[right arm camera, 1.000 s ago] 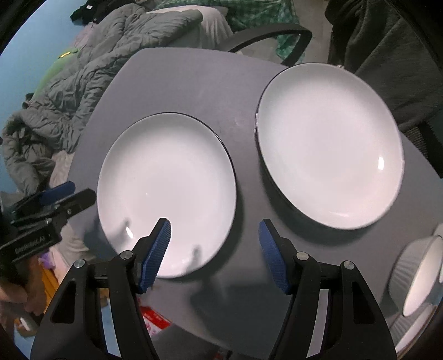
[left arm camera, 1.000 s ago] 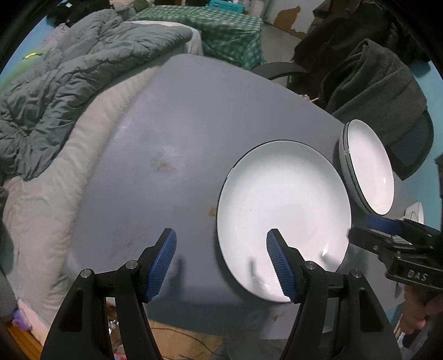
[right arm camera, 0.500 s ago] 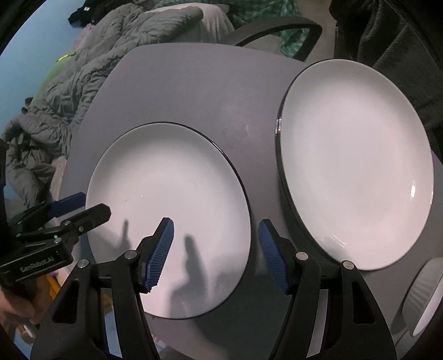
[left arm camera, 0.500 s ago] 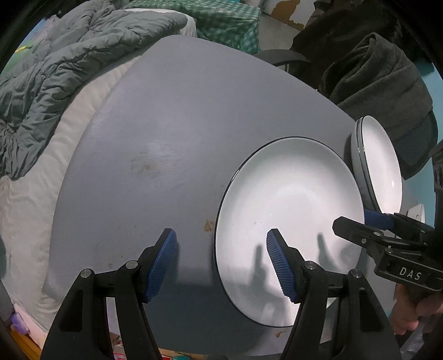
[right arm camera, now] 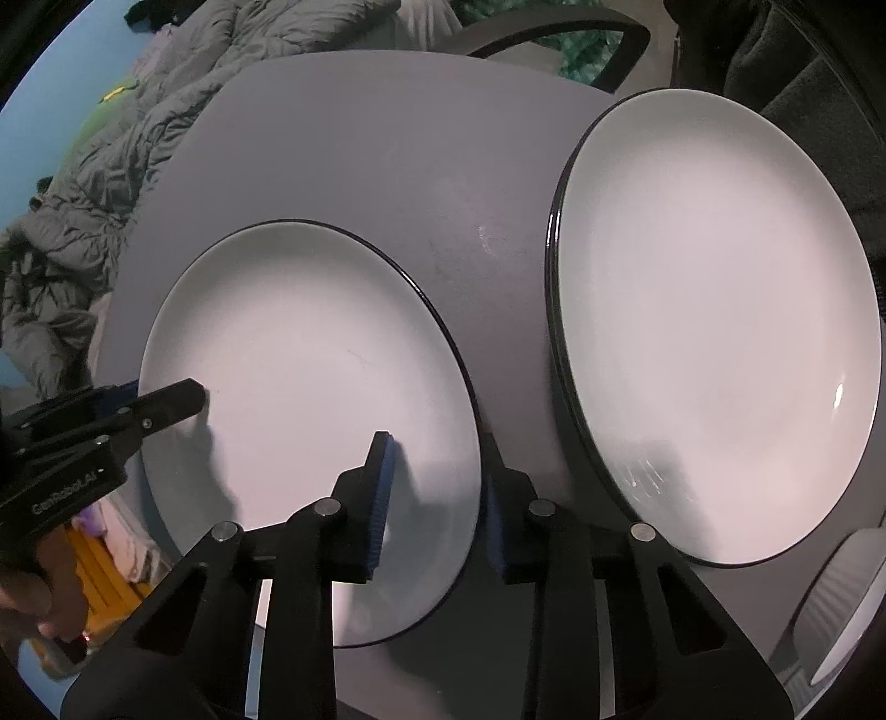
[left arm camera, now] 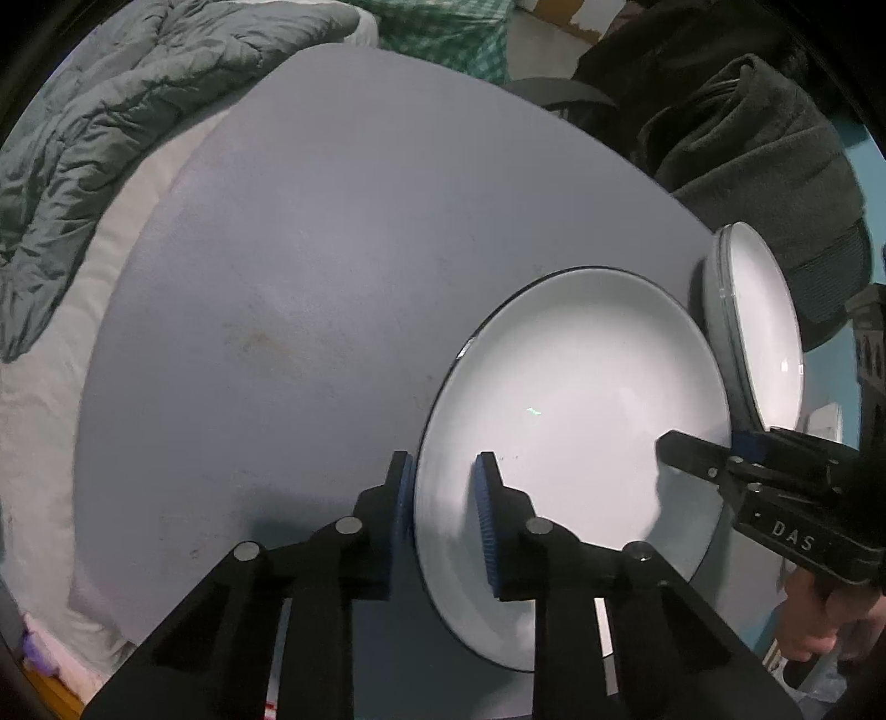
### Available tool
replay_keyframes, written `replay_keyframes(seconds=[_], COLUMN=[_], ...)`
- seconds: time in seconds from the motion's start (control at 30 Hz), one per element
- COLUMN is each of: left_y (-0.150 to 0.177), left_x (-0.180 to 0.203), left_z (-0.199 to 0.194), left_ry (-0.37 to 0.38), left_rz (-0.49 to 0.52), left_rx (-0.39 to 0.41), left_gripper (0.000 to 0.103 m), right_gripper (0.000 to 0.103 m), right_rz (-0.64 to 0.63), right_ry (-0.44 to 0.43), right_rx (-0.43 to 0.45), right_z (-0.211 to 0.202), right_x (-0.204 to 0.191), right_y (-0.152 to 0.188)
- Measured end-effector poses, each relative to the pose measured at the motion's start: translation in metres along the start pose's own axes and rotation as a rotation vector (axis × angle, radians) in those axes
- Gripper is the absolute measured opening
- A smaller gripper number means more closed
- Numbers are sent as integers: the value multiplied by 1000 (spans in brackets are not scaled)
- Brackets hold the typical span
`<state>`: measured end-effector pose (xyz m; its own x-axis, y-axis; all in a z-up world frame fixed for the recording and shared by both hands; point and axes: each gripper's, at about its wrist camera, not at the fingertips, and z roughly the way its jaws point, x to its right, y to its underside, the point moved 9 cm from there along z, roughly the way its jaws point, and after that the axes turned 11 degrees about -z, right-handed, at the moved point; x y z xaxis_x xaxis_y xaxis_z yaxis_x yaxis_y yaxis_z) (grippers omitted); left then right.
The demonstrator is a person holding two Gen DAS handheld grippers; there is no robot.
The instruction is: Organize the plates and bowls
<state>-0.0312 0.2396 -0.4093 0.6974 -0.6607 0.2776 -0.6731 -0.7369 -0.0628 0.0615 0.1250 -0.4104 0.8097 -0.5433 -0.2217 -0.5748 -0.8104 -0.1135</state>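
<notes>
A white plate with a dark rim (left arm camera: 581, 399) lies on the grey table (left arm camera: 332, 249); it also shows in the right wrist view (right arm camera: 304, 360). My left gripper (left arm camera: 443, 493) is shut on its left rim. My right gripper (right arm camera: 437, 498) is shut on its opposite rim, and shows from the side in the left wrist view (left arm camera: 714, 448). A second white plate (right arm camera: 720, 321) lies to the right; it shows edge-on in the left wrist view (left arm camera: 764, 338). A ribbed white bowl (right arm camera: 841, 609) stands at the lower right.
A grey quilt (left arm camera: 111, 111) lies on a bed left of the table. A chair with dark clothes (left arm camera: 764, 138) stands behind the table on the right. A green checked cloth (left arm camera: 454, 27) is at the back.
Both grippers moved in onto the near plate from opposite sides and closed on its rim. They were open before.
</notes>
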Motion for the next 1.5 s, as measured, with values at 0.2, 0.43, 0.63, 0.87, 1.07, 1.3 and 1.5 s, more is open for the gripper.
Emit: replay_keyframes(seconds=[0.2,0.43,0.63,0.87,1.07,1.3,1.5], left_y=[2,11,34,61,72,66,74], left_x=[-2,-5,2,25,38,35,43], left_z=[-1,-1,1,6,10,10,9], left_ry=[11,12,9,3,6,8,-8], left_rz=[-2,-11,-13,29,56,72,42], left_rx=[-1,-27,-56,-71,-86,-90,-97], left_gripper=[19,20,20,19,19,21,21], right_gripper=[23,16,16,16,16,17,18], right_rz=[25,81,83,118,165,154,157], right_ry=[-42,-142,-144,-137,-157,-140,-101], right_rx=[-1,-28,-39,-41,-30,-17,-31], right_z=[-1,-2,-7,-14,-15,-14,-18], right_x=[4,6,11,30,38,32,34], right_y=[4,22,44,65,73,71,76])
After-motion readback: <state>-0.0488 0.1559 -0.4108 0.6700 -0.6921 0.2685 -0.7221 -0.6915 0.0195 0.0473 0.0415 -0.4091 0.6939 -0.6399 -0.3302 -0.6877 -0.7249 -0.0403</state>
